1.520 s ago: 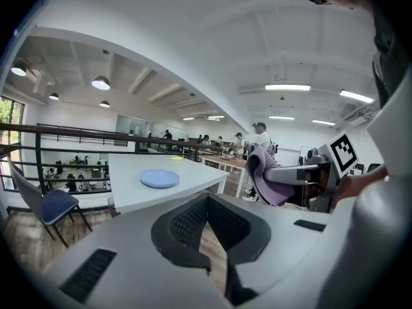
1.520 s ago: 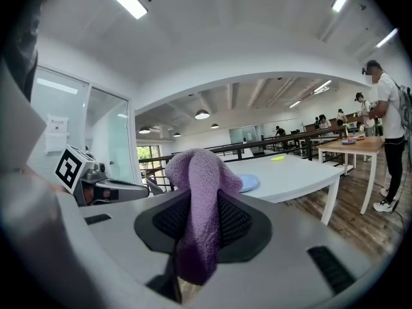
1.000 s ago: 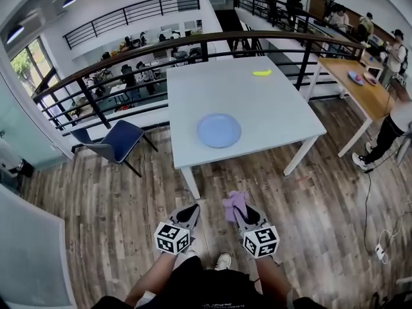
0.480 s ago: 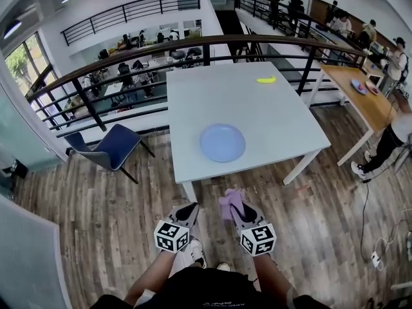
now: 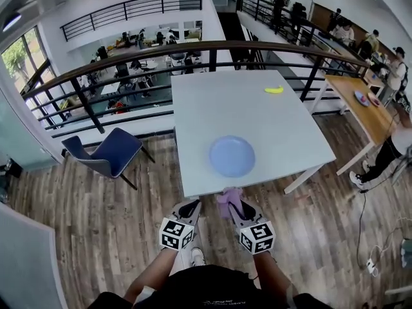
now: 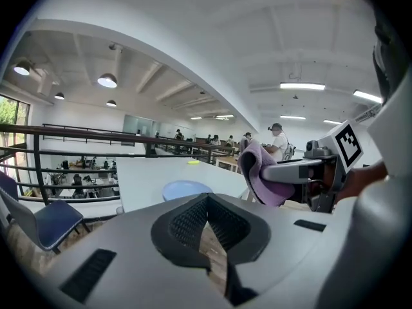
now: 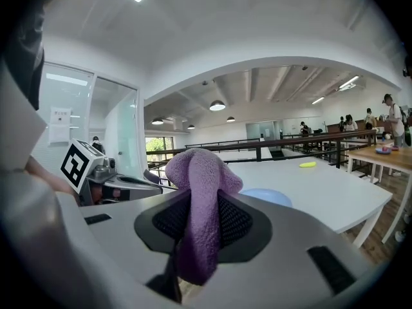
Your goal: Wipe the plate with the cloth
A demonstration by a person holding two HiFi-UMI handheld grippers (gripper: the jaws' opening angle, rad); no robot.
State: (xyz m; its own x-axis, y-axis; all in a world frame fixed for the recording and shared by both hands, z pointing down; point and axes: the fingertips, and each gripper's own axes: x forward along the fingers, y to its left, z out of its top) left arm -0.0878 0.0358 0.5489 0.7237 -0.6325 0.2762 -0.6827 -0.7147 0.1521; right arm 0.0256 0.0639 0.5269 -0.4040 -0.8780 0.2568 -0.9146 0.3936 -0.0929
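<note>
A light blue plate lies near the front edge of the white table; it shows too as the plate and the plate in the gripper views. My right gripper is shut on a purple cloth, the cloth bulging out between the jaws, just short of the table's front edge. My left gripper is shut with nothing in it, beside the right one, over the wooden floor.
A yellow object lies at the table's far right. A blue chair stands left of the table, a dark railing behind it. A wooden table and a person are at the right.
The table and plate have come closer in the head view as I walk forward. Both grippers keep their pose, the cloth still held in the right one.
</note>
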